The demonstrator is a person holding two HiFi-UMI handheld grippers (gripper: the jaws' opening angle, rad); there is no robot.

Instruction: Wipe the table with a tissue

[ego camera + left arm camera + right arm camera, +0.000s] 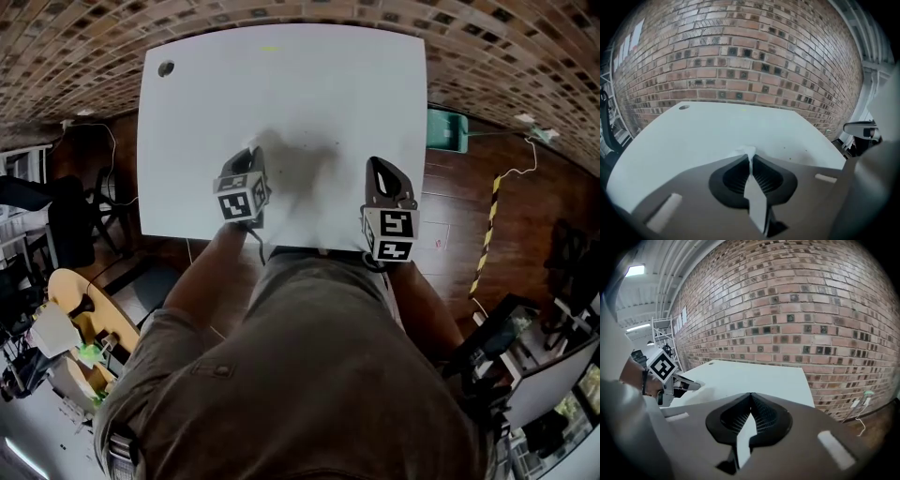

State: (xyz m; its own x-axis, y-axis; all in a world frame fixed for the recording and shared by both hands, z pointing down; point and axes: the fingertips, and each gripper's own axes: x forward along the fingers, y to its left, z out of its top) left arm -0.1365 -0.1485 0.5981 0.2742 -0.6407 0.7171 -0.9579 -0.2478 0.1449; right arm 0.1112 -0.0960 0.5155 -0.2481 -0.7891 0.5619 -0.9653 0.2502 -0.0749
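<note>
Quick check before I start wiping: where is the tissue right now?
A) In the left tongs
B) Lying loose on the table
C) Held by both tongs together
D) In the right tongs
A: in the left gripper view the left tongs are closed on the white tissue, whose tip pokes out over the table. The right tongs are shut with nothing between them.
</note>
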